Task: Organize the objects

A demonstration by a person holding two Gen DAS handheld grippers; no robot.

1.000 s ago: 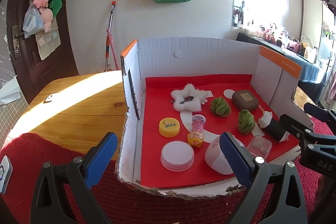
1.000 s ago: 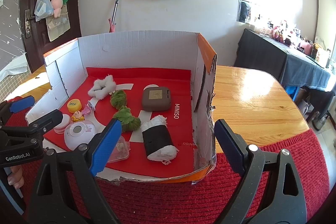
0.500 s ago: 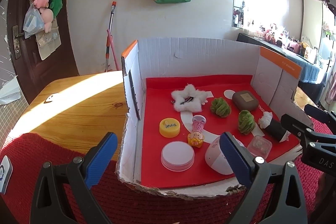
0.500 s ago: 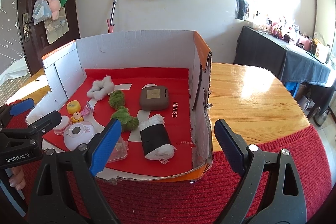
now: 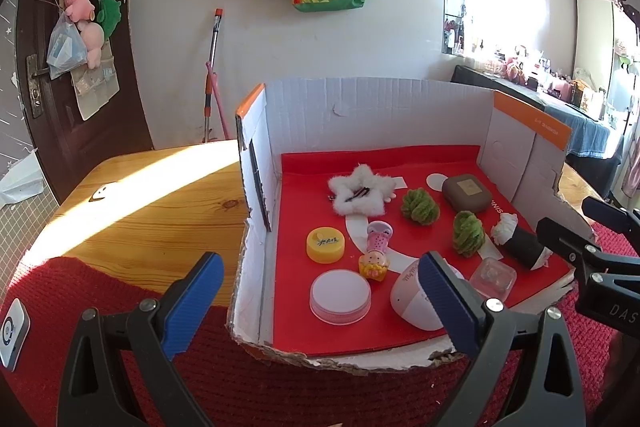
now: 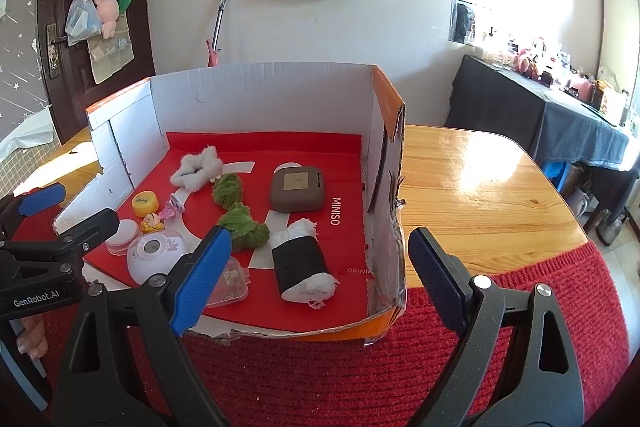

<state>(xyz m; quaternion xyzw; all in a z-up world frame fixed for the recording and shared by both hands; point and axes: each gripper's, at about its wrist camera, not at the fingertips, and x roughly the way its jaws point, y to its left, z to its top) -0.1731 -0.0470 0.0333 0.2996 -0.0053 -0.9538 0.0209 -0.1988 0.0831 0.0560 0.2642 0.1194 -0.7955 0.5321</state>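
A torn white cardboard box (image 5: 380,107) (image 6: 260,87) with a red floor holds several small things: a white fluffy star (image 5: 360,189), two green yarn balls (image 5: 420,207) (image 6: 242,227), a brown case (image 5: 466,191) (image 6: 297,189), a yellow cap (image 5: 325,245), a pink figurine (image 5: 376,255), a white round lid (image 5: 340,297), a white dome (image 5: 412,303) (image 6: 154,255), a clear case (image 5: 492,277) and a black-and-white roll (image 6: 302,265). My left gripper (image 5: 320,303) stands open at the box's near left corner. My right gripper (image 6: 316,273) stands open at the near right corner. Both are empty.
The box rests on a wooden table (image 6: 480,195) with a red knitted mat (image 6: 360,379) along the front. A small white device (image 5: 12,331) lies on the mat at far left. Bags hang on the wall; a dark door stands left.
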